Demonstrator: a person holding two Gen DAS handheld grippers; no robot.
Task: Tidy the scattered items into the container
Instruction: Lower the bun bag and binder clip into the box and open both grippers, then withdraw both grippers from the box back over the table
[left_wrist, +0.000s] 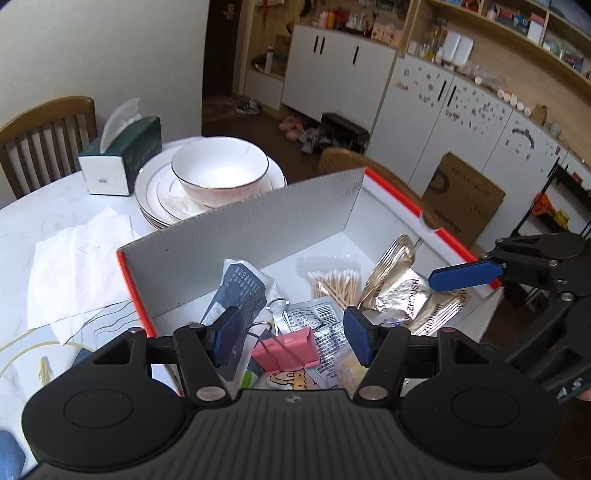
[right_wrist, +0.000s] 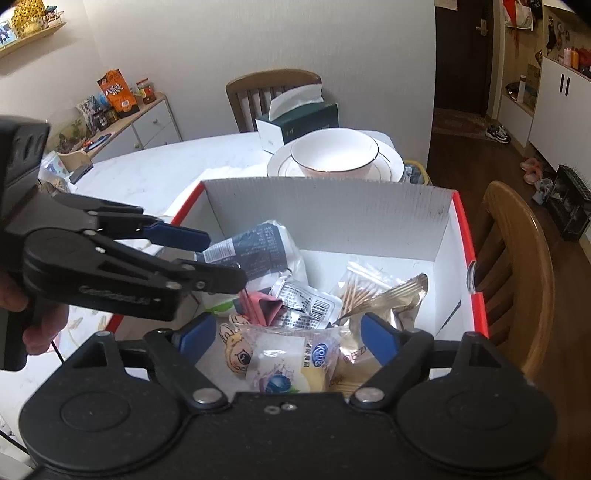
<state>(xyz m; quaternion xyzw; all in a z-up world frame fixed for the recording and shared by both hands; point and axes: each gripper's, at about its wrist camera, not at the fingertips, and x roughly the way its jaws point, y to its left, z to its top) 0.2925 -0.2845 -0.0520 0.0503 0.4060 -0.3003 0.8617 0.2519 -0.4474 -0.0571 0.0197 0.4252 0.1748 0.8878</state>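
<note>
Left gripper (left_wrist: 290, 332) hanging spread over the pink binder clip (left_wrist: 286, 350) lying inside the box (left_wrist: 236, 236), right gripper (right_wrist: 288, 338) likewise spread and empty; best lifting both straight up, clear of the packets

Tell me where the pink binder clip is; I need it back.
The pink binder clip lies inside the box, between the left gripper's open fingers in its view, beside the barcode packet.

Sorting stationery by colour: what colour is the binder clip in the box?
Pink, with silver wire handles. The binder clip shows best in the left wrist view, lying in the box.
</note>
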